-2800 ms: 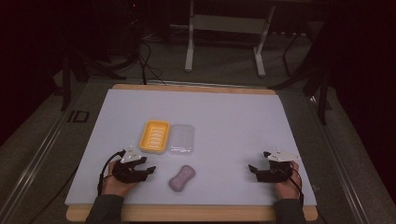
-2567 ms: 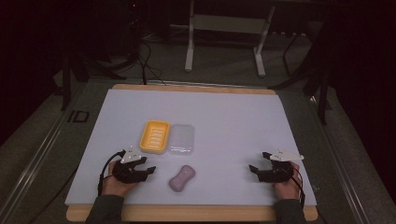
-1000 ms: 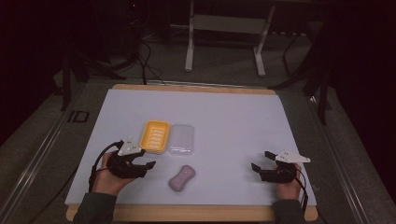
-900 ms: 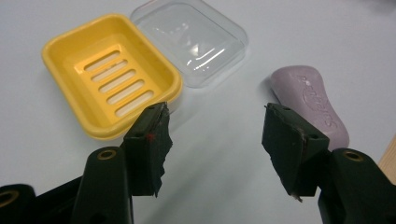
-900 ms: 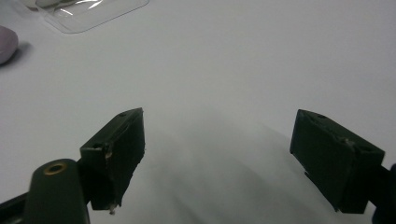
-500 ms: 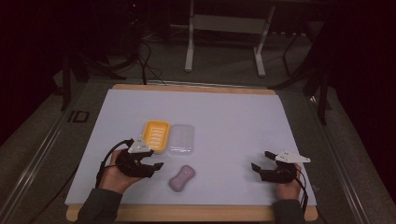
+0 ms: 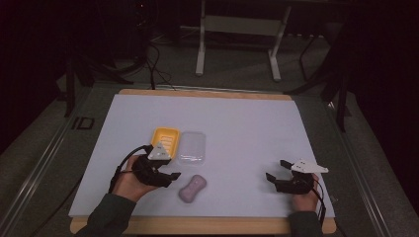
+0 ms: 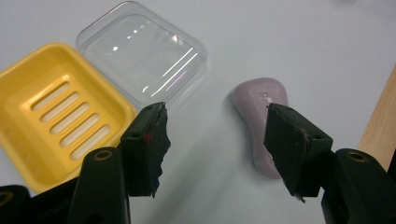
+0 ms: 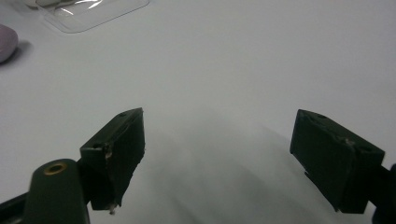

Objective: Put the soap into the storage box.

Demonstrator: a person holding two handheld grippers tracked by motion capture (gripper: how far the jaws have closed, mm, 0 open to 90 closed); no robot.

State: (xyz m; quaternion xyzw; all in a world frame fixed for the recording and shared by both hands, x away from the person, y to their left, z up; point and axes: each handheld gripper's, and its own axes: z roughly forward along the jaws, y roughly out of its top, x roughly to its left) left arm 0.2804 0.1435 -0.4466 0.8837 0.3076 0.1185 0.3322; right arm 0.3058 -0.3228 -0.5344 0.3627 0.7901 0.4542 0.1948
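My left gripper (image 8: 212, 140) has its jaws spread; in its own view the right jaw covers part of the soap bar (image 8: 261, 121), so I cannot see the bar's near end in full. Raised lettering on the soap is too blurred to read. From the high view the left gripper (image 7: 165, 173) sits just left of the soap bar (image 7: 192, 187), not touching it; its grey plate overlaps the near corner of the yellow soap dish (image 7: 164, 139).

The soap is pale mauve, smooth, pinched slightly at the waist. It lies flat on the white mat (image 7: 247, 123) near the front edge, left of centre. Its long axis runs from near-left to far-right.

The dish is slotted, with the clear lid (image 7: 192, 147) touching its right side, both just beyond the soap.

My right gripper (image 7: 281, 173) rests at the near right, well apart from everything, jaws wide apart on bare mat (image 9: 224, 70). Its view cuts off the soap (image 9: 5, 43) and lid (image 9: 93, 14) at the top-left corner.
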